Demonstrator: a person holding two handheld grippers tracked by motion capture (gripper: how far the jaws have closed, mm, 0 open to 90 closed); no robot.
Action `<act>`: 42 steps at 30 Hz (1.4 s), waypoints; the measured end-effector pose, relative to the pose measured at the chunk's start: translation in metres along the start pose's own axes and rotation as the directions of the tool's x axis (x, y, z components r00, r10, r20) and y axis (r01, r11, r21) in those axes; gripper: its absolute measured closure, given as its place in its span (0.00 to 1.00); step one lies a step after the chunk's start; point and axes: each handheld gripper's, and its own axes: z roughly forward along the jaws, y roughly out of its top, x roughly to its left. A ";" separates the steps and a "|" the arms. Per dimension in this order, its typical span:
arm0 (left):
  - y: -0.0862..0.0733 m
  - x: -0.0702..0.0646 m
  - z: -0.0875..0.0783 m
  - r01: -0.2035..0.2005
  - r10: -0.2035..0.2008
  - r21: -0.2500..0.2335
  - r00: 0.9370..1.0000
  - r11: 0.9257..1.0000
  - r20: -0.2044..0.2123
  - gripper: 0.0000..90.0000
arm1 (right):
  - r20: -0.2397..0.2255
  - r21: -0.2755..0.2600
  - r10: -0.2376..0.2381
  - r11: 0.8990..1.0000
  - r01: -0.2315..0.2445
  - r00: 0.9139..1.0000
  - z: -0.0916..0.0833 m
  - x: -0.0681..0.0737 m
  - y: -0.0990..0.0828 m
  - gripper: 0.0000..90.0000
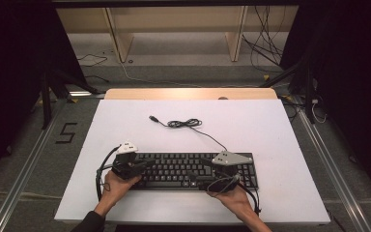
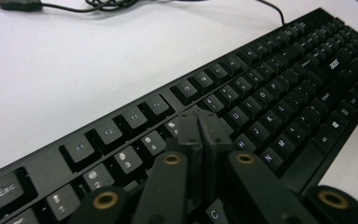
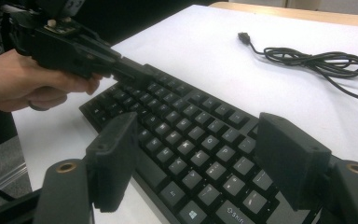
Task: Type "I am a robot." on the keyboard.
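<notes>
Left gripper (image 2: 200, 126): jaws pressed together with nothing between them, tips poised over the upper-left letter keys; hand (image 1: 117, 185) at the near left corner.
Right gripper (image 3: 200, 163): jaws spread wide, empty, hovering above the lower right keys; hand (image 1: 232, 194) at the near edge.
Keyboard (image 1: 193, 170): lay flat near the front of the white table (image 1: 270, 125); probably stiff, light and smooth-sided, best gripped by its thin end edges, not the keys.
Cable (image 1: 186, 123): limp, coiled farther back, plug free.

Beyond both tongs, only the coiled cable (image 1: 186, 123) crosses the counter (image 1: 125, 125); the keyboard (image 1: 193, 170) lies under them.
</notes>
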 end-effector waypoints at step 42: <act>-0.003 0.004 -0.006 0.028 -0.028 -0.024 1.000 0.999 -0.001 0.71 | -0.001 -0.012 0.000 1.000 0.000 1.000 0.000 -0.002 0.001 0.33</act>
